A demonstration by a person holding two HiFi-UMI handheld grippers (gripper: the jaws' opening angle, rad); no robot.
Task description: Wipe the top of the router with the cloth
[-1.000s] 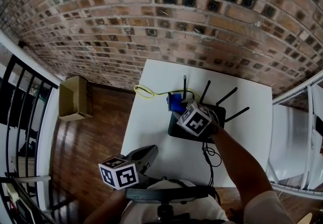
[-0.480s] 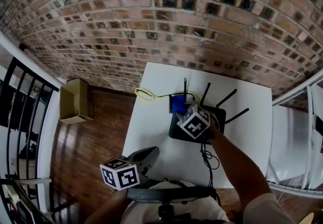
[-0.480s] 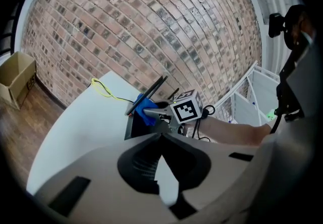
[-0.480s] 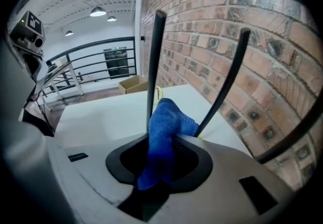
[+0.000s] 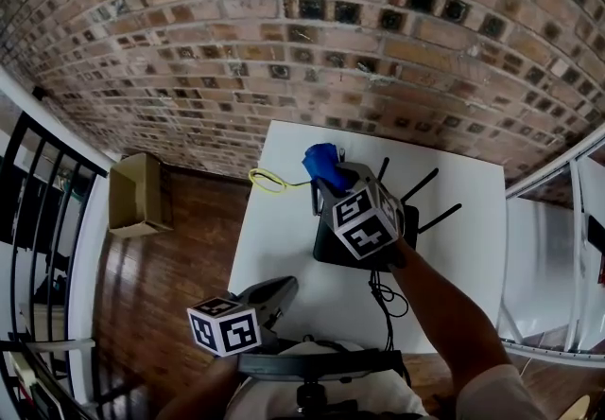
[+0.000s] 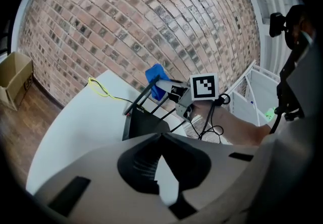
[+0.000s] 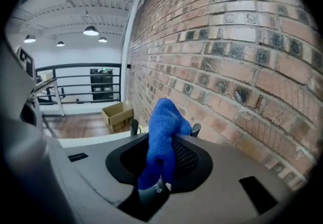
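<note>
The black router (image 5: 333,246) lies on the white table (image 5: 279,238) with its antennas (image 5: 427,183) pointing at the brick wall. My right gripper (image 5: 331,180) is held above the router's back left part, shut on a blue cloth (image 5: 321,163) that bunches up past its jaws. In the right gripper view the cloth (image 7: 164,137) stands between the jaws, with two antenna tips (image 7: 133,126) just beyond. My left gripper (image 5: 282,286) stays near the table's front edge, shut and holding nothing. From the left gripper view I see the router (image 6: 144,124) and the cloth (image 6: 156,76) ahead.
A yellow cable (image 5: 269,180) loops on the table behind the router's left. A black cable (image 5: 388,290) trails off the router toward the front edge. A cardboard box (image 5: 135,189) sits on the wooden floor at the left. A brick wall (image 5: 312,40) stands just behind the table.
My right gripper has risen off the router with the blue cloth and tilted up toward the wall. The left gripper has hardly moved.
</note>
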